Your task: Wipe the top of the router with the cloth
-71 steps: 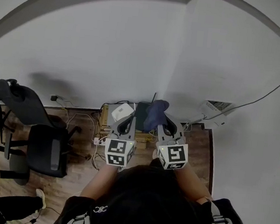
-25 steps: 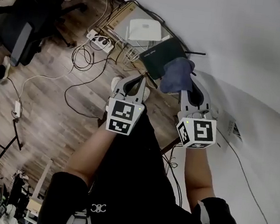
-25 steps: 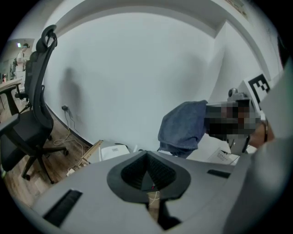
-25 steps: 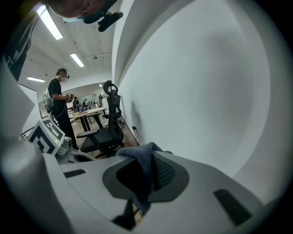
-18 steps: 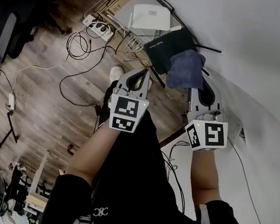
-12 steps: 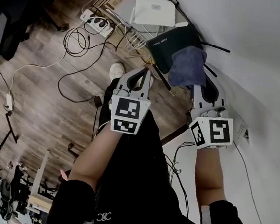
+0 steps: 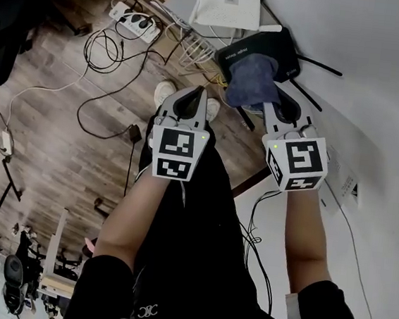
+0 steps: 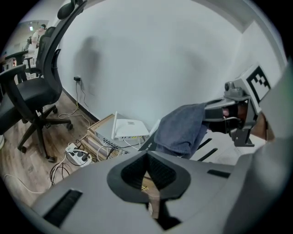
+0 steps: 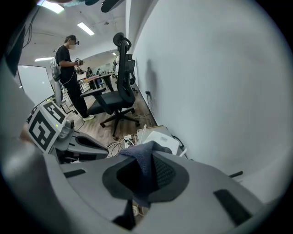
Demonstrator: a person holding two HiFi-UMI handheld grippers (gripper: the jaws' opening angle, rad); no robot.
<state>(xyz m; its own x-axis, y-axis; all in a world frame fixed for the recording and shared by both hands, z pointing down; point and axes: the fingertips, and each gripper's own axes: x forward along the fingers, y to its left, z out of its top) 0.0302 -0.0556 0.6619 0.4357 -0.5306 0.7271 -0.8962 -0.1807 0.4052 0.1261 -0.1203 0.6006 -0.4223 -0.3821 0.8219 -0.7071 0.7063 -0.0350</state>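
**Cloth over the black router, right gripper clamped on it**

From where I stand, the right gripper (image 9: 145,173) is closed tight on a bunched fold of the blue cloth (image 7: 252,81). The cloth spills out past its jaws and covers the near half of the black router (image 7: 287,50), down by the wall. The left gripper (image 7: 191,94) hangs just beside it, jaws together with nothing between them.

The cloth looks soft, light and limp, so it will drape and drag rather than push. I'd judge a hold on the bunched middle to be right, leaving a loose pad beyond the jaws to do the wiping. The router seems a light plastic box on slack cables (image 7: 197,49), likely to slide under a firm stroke. Its thin antennas (image 7: 317,63) look easy to knock.

Much of the router's top is under the cloth, so I cannot tell whether the cloth presses on it or merely hangs above. What the router stands on is hidden too. A white box (image 7: 219,5) sits just beyond it
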